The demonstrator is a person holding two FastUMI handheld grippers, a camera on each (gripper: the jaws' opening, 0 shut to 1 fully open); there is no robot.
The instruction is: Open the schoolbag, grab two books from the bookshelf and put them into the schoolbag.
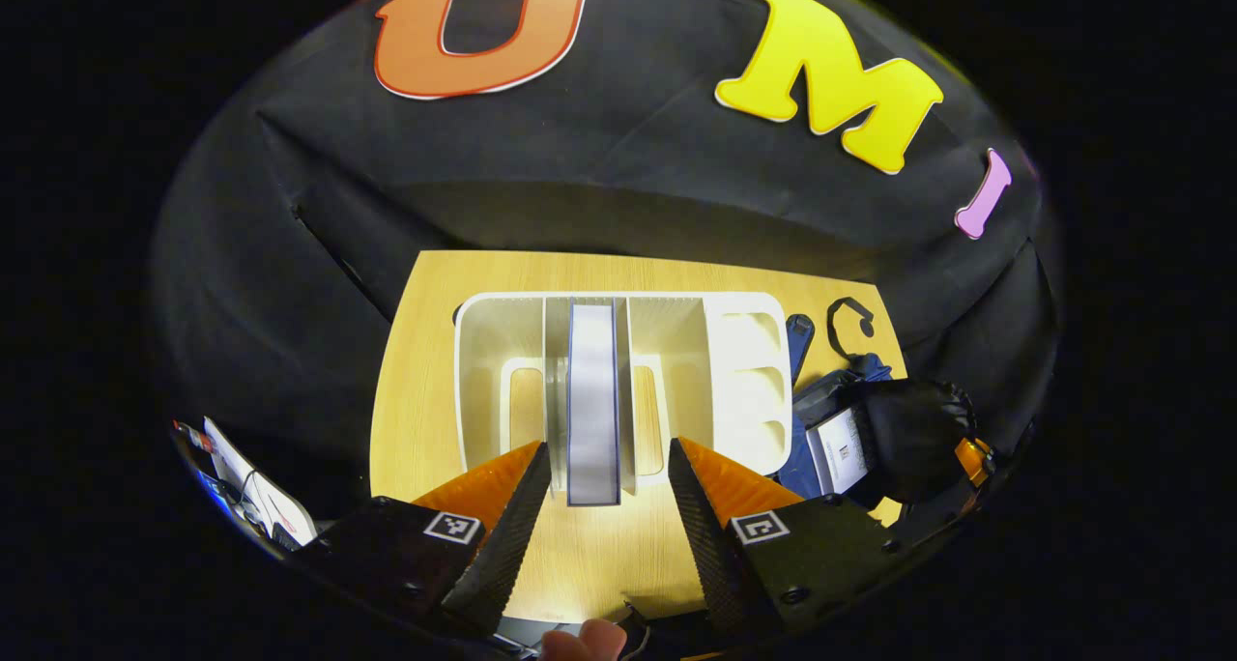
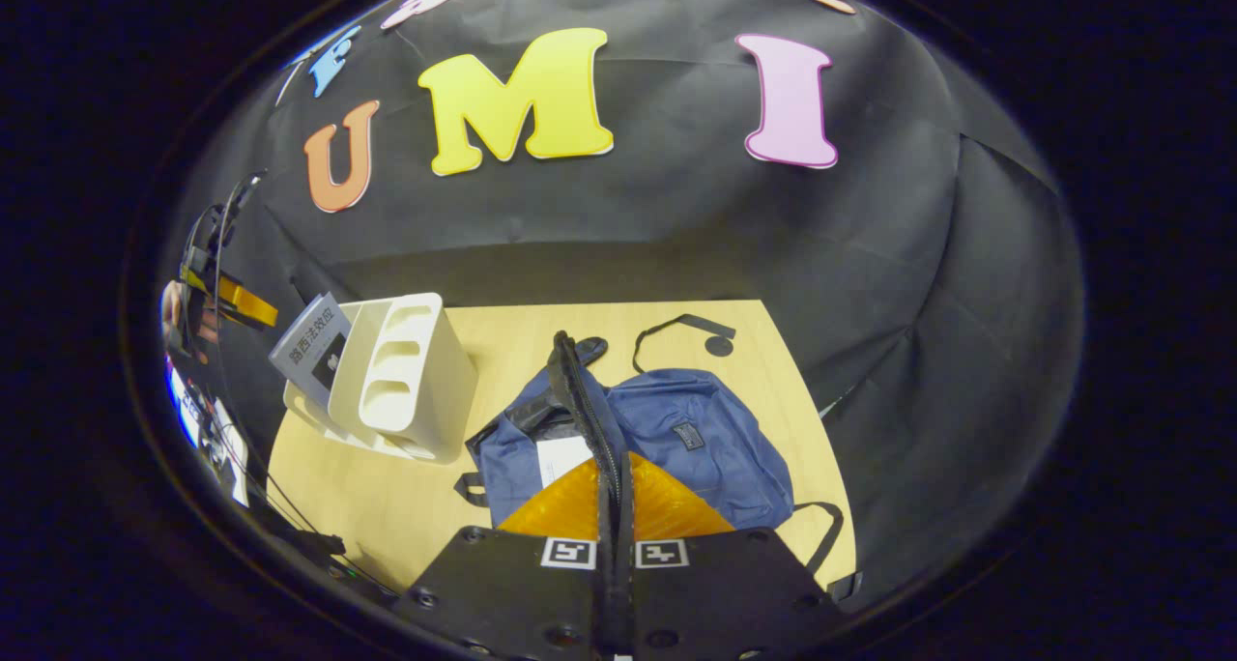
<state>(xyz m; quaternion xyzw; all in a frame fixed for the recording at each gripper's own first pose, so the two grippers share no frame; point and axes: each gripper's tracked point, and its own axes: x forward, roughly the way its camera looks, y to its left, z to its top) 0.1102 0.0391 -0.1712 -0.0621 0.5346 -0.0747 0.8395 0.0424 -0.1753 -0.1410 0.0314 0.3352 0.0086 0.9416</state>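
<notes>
A white bookshelf (image 1: 734,381) stands on the wooden table, and one book (image 1: 591,400) with a blue cover stands upright in its middle slot. My left gripper (image 1: 609,448) is open just in front of it, one finger on each side of the book's near edge without touching. The blue schoolbag (image 2: 696,439) lies to the right of the bookshelf (image 2: 406,381). My right gripper (image 2: 615,468) is shut on the bag's black zipper edge (image 2: 580,390) and holds it lifted. Inside the opening lies a white book (image 2: 560,458). From this side, the shelf's book (image 2: 314,347) leans out of its left end.
The schoolbag (image 1: 821,419) and the gloved hand (image 1: 908,429) holding the right gripper sit close to the shelf's right end. A black strap (image 2: 676,328) lies on the table (image 2: 387,506) behind the bag. Papers and cables (image 1: 251,487) lie off the table's left edge.
</notes>
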